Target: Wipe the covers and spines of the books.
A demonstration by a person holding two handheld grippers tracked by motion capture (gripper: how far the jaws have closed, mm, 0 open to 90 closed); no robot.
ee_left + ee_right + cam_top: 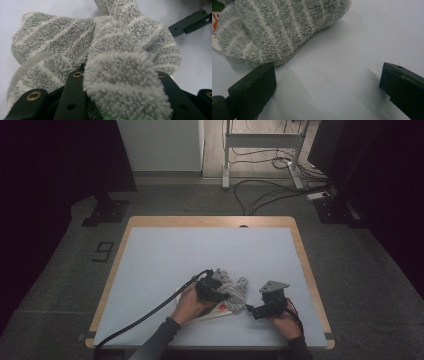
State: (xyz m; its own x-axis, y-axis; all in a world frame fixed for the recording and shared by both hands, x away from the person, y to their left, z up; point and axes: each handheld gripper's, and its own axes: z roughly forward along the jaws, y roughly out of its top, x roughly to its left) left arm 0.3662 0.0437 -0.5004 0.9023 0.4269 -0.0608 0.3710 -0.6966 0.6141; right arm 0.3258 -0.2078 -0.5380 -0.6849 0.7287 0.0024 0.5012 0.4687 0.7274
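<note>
Fuzzy grey towel point(117, 75) pinched in L gripper point(212, 290) jaws; lift slow w/ fold bunched; R gripper point(327, 82), jaws spread, just beside towel; grab near edge.

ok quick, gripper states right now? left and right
Left gripper: shut on a fold of the grey striped towel.
Right gripper: open, nothing between the jaws, resting beside the towel's edge.
</note>
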